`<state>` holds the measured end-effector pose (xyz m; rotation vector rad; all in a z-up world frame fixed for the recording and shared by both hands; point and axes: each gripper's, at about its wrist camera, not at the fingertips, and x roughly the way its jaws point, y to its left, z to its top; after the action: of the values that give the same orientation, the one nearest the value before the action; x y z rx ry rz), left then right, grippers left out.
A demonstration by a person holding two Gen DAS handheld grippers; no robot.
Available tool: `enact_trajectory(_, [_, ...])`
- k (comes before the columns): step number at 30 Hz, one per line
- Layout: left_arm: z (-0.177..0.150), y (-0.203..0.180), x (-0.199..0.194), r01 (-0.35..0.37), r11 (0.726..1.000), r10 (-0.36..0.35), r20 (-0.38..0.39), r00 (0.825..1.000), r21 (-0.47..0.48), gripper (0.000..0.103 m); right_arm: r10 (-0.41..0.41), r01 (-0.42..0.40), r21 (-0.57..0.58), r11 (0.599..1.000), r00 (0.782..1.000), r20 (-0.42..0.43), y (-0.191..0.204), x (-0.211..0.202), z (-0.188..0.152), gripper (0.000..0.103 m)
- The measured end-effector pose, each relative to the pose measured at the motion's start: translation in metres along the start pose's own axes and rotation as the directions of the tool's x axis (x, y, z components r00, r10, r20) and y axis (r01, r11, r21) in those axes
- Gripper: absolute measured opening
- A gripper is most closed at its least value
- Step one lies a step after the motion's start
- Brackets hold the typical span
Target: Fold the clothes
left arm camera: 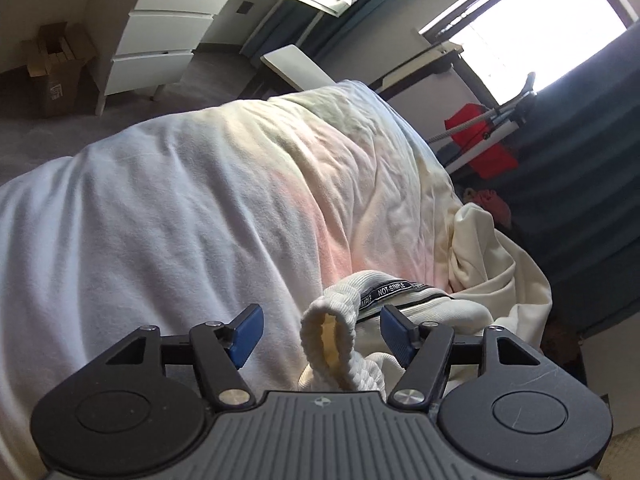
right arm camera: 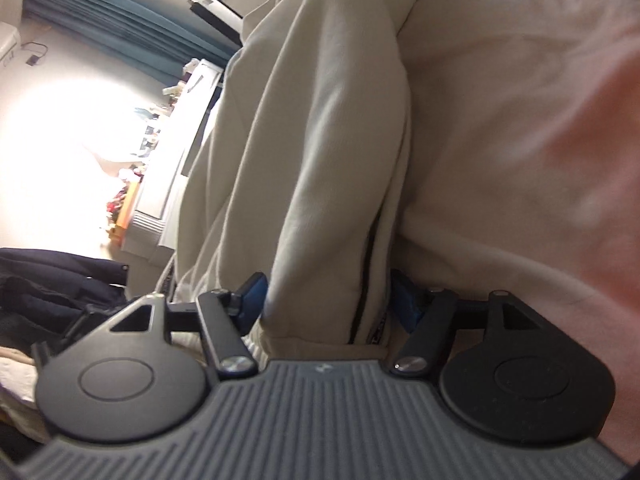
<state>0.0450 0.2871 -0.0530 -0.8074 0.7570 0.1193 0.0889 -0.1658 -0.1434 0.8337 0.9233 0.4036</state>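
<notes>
— Ribbed cuff (left arm camera: 332,344) between parted blue pads of left gripper (left arm camera: 322,334), ungripped; cream garment (right arm camera: 320,152) bunched on bed (left arm camera: 180,200).
— Right gripper (right arm camera: 326,300) spread around hem; could slip, undoing folds.

From my remote station, the bed (left arm camera: 192,200) fills most of the left wrist view, covered with a white duvet (left arm camera: 280,168) that is wrinkled and faintly tinted pink and yellow in the window light. Directly on it, at the near right edge, lies a cream garment (left arm camera: 492,264), bunched in loose folds, with a ribbed white band and a black label strip reading "NOT SIMPLE" at the near end. In the right wrist view I see the same cream garment (right arm camera: 320,140) stretching away in long folds against the duvet (right arm camera: 520,140), a dark zip line running along its near part
</notes>
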Motion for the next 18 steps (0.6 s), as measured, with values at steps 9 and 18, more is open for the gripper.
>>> enact_trajectory(9, [0.005,-0.012,0.029,0.073,0.995,-0.071,-0.02,0.997,0.071,0.019,0.013,-0.012,-0.035,0.999,0.999,0.037,0.018,-0.001,-0.017,0.029])
enact_trajectory(18, [0.127,-0.07,0.025,0.003,0.971,-0.039,0.142,0.989,0.241,0.017,0.145,-0.146,0.024,0.989,0.988,0.054,0.101,0.047,-0.061,0.021])
